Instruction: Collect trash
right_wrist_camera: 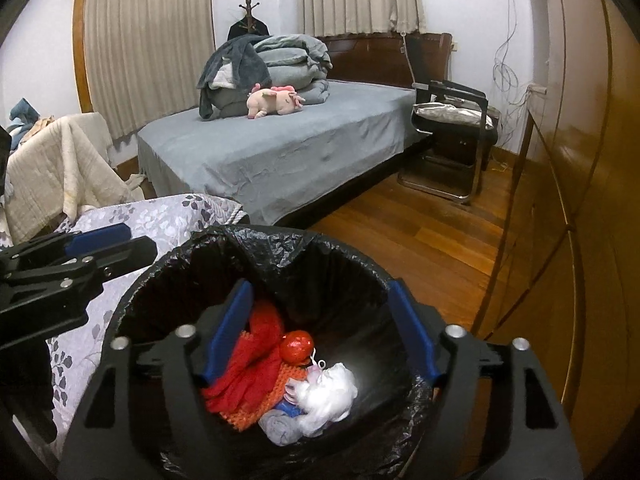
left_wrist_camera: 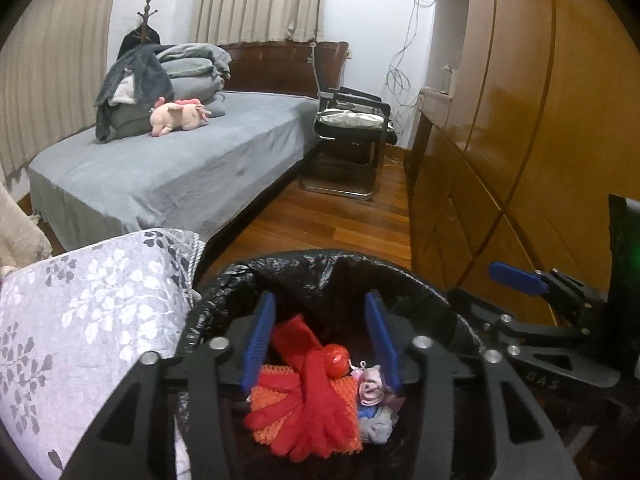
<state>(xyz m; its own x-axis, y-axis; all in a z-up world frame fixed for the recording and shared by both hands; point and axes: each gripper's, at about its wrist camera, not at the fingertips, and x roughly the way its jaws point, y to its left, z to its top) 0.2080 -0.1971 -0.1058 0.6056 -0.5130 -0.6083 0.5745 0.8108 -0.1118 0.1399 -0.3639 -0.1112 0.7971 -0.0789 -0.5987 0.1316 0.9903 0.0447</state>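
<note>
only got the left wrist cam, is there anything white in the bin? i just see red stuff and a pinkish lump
Observer: Yes. The right wrist view shows a crumpled white wad in the bin, beside the red ball.
Operator: is the right claw holding anything
Observer: No. The right claw is open above the bin, nothing between its fingers.
Operator: whats left of the patterned quilt, i cant see past it
Observer: A cream blanket is draped over something there, beyond the patterned quilt. What lies under it is hidden.
</note>
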